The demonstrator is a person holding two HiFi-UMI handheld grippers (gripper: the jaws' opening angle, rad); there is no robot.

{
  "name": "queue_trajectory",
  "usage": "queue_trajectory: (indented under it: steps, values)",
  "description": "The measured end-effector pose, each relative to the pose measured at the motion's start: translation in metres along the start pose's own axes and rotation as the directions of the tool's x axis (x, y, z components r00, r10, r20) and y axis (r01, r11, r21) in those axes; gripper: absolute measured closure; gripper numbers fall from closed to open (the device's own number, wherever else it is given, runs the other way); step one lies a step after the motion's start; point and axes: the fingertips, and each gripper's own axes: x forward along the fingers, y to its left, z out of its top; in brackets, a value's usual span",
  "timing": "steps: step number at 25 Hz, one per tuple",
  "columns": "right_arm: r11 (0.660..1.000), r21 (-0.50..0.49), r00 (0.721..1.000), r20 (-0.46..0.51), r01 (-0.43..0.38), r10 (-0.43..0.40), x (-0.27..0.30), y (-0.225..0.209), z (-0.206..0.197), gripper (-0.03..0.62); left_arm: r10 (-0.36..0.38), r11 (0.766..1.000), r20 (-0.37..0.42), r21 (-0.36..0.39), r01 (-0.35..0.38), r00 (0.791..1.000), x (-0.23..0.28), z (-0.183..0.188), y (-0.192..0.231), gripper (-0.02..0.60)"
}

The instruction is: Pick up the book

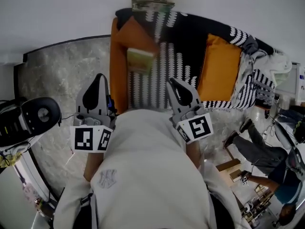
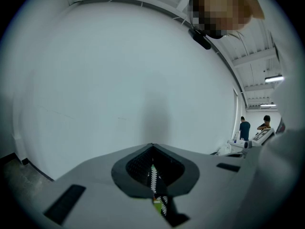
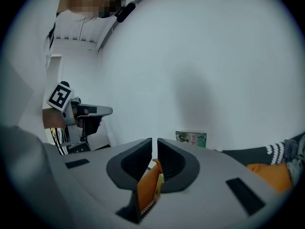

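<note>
An olive-green book point(image 1: 139, 60) lies flat on the sofa's black-and-white throw point(image 1: 181, 37), beside an orange cushion point(image 1: 136, 35). A second book point(image 1: 152, 5) with a green picture cover point(image 3: 191, 138) stands on the sofa back against the white wall. My left gripper point(image 1: 99, 76) hovers at the sofa's front edge, left of the olive book, its jaws shut and empty point(image 2: 152, 147). My right gripper point(image 1: 172, 81) hangs over the front of the throw, right of that book, jaws together with only a hairline slit and nothing held point(image 3: 154, 141).
A large orange cushion point(image 1: 220, 73) lies on the sofa's right part, with heaped clothes point(image 1: 269, 63) beyond it. A black device point(image 1: 33, 118) sits on the marble floor at left. People point(image 1: 267, 159) and clutter are at the lower right.
</note>
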Motion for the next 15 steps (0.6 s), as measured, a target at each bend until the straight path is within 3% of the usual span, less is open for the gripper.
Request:
queue_trajectory:
  steps: [3,15]
  values:
    - [0.999,0.018,0.999,-0.025,-0.035,0.035,0.016,-0.014,-0.009,0.477,0.008,1.0,-0.015,0.0,-0.008,1.0,0.01,-0.006,0.0,0.572]
    - [0.986,0.011,0.977,-0.133,-0.169,0.169,0.102,-0.081,-0.092,0.388,0.063,0.997,-0.144,-0.033,-0.068,0.988,0.023,-0.067,-0.01,0.572]
